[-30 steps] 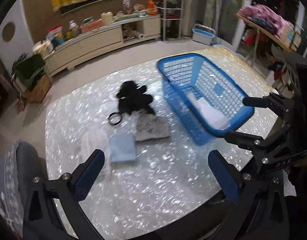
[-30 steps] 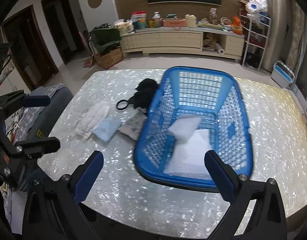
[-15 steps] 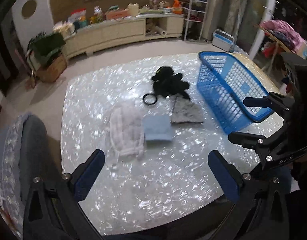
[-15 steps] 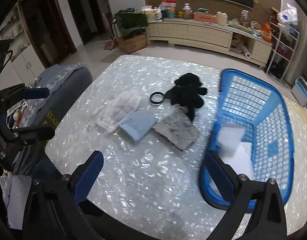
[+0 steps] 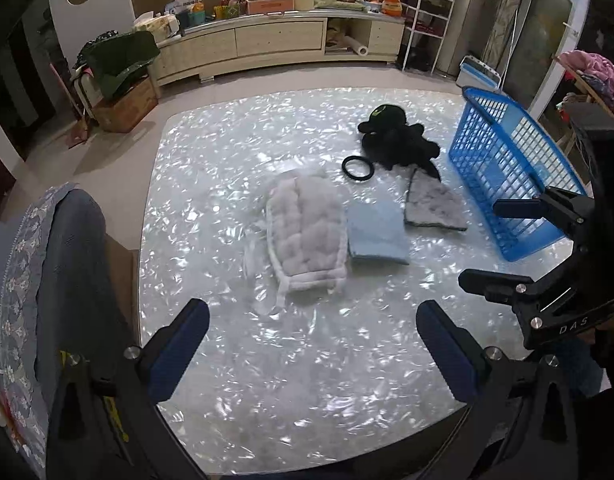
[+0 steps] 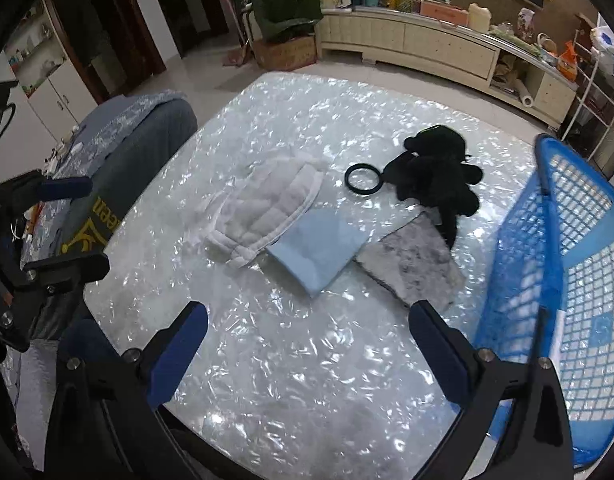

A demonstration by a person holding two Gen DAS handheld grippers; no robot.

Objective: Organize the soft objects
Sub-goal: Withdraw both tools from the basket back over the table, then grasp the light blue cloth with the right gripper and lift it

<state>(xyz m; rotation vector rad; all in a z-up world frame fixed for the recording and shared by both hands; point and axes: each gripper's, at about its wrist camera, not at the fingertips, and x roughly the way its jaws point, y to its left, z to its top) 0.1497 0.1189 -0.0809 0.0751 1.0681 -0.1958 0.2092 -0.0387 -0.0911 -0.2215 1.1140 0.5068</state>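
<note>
On the shiny white table (image 5: 267, 360) lie a white quilted pad (image 5: 305, 232) (image 6: 263, 210), a folded light-blue cloth (image 5: 377, 232) (image 6: 319, 250), a grey furry cloth (image 5: 431, 204) (image 6: 411, 266), a black plush toy (image 5: 395, 136) (image 6: 435, 176) and a black ring (image 5: 357, 167) (image 6: 362, 177). A blue basket (image 5: 511, 168) (image 6: 567, 280) stands at the right. My left gripper (image 5: 313, 344) is open above the table's near side, short of the quilted pad. My right gripper (image 6: 307, 342) is open too, nothing between its fingers, just short of the blue cloth.
A chair with a grey patterned cover (image 5: 47, 280) (image 6: 119, 152) stands at the table's left side. A long cream sideboard (image 5: 275, 44) with clutter runs along the far wall. A white wire shelf (image 5: 427, 20) and a rack of clothes (image 5: 595, 76) stand at the right.
Both grippers have swung left, away from the basket, so the cloths now sit in the middle of both views. The objects on the table have not moved.
</note>
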